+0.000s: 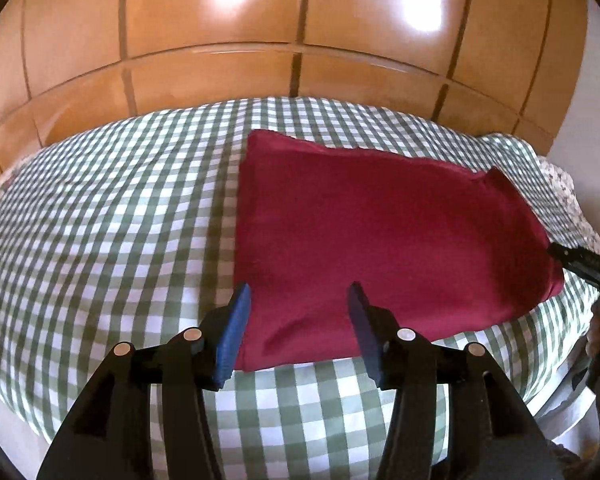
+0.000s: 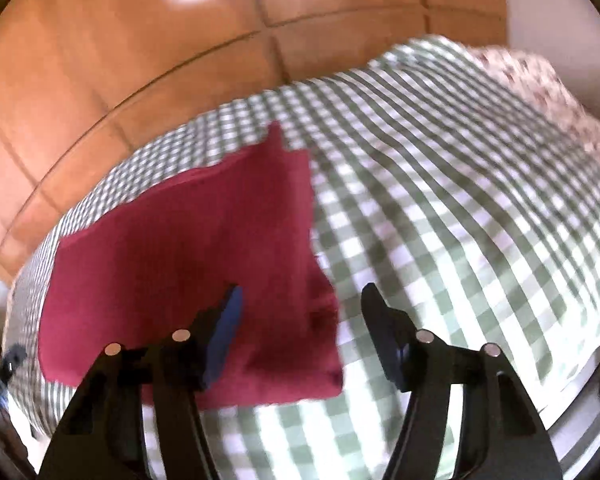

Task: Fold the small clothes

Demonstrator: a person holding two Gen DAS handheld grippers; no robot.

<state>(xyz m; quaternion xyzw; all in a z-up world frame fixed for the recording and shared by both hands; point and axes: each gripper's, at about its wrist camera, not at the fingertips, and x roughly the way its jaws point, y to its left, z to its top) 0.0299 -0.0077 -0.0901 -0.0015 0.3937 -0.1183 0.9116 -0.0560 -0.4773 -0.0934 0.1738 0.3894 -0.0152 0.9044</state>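
The dark red cloth garment [image 1: 380,240], already folded into a rough rectangle, lies flat on the green-and-white checked bedcover [image 1: 100,220], close to the bed's near edge and toward its right-hand end as the left wrist view shows it. The far end of the fold looks uneven — one corner pokes up in the right wrist view, though blur makes that hard to judge.

The left gripper [image 1: 298,300] hangs over the garment's near left corner with its blue pads apart and nothing pinched between them. The right gripper [image 2: 300,300] straddles the garment's near right corner, jaws apart too, the cloth below them rather than clamped.

Behind the bed stands an orange-brown panelled wooden wardrobe [image 1: 260,20]; a flowered fabric [image 2: 540,80] shows at the bed's far right corner.

The risk from here — if either gripper closes on only the top layer, a lift would peel the fold open. The soft, yielding bedcover could also get pinched along with the garment.
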